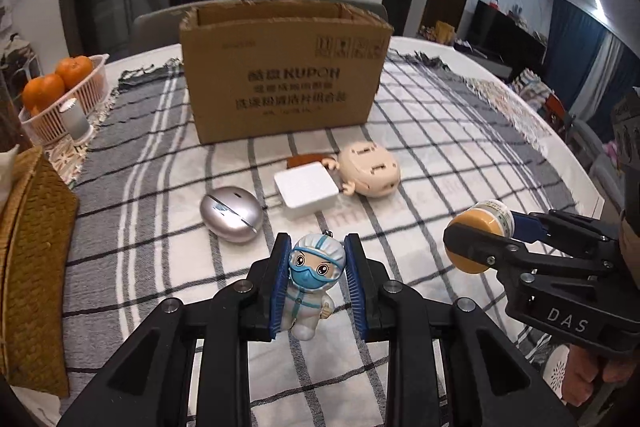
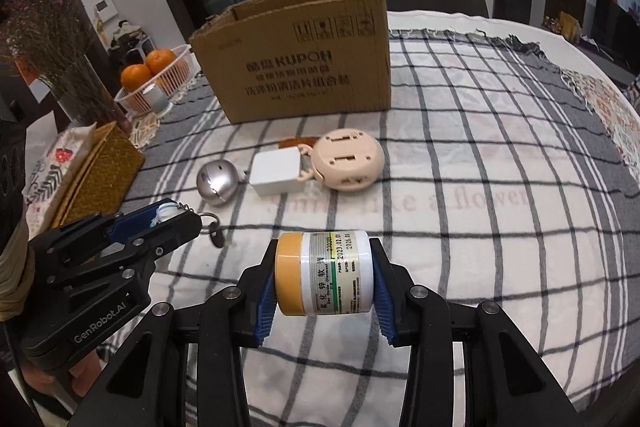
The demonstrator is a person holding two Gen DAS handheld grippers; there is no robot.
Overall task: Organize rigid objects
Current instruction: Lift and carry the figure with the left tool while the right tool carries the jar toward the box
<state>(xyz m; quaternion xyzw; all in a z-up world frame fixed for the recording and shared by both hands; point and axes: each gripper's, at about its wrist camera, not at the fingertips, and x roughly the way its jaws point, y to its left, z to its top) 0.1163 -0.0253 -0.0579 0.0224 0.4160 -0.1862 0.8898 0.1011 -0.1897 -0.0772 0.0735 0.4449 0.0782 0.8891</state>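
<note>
A dim living room lies behind the table: dark glass-door cabinets at the back, a television off to the right, a lit strip along the ceiling. The table is covered by a white cloth with grey and black checks, grey toward its left and far edges. Near the far edge stands an open cardboard box, upright, its printed long side facing the cameras. At the far-left corner sits a white basket of oranges, and a woven mat lies along the left edge. In the middle of the table, in front of the box, lie a silver oval case, a white square block and a beige round toy turned underside up. The left gripper pinches a small figurine between its blue pads, held above the cloth toward the near edge; it stands upright, face toward the camera, in a white hooded suit with blue mask and goggles, and a key ring hangs from its head. The right gripper clamps a jar by its two ends, also off the cloth; the jar lies on its side, long axis running left to right, orange lid to the left, white label with green stripe and printed dates facing up.
</note>
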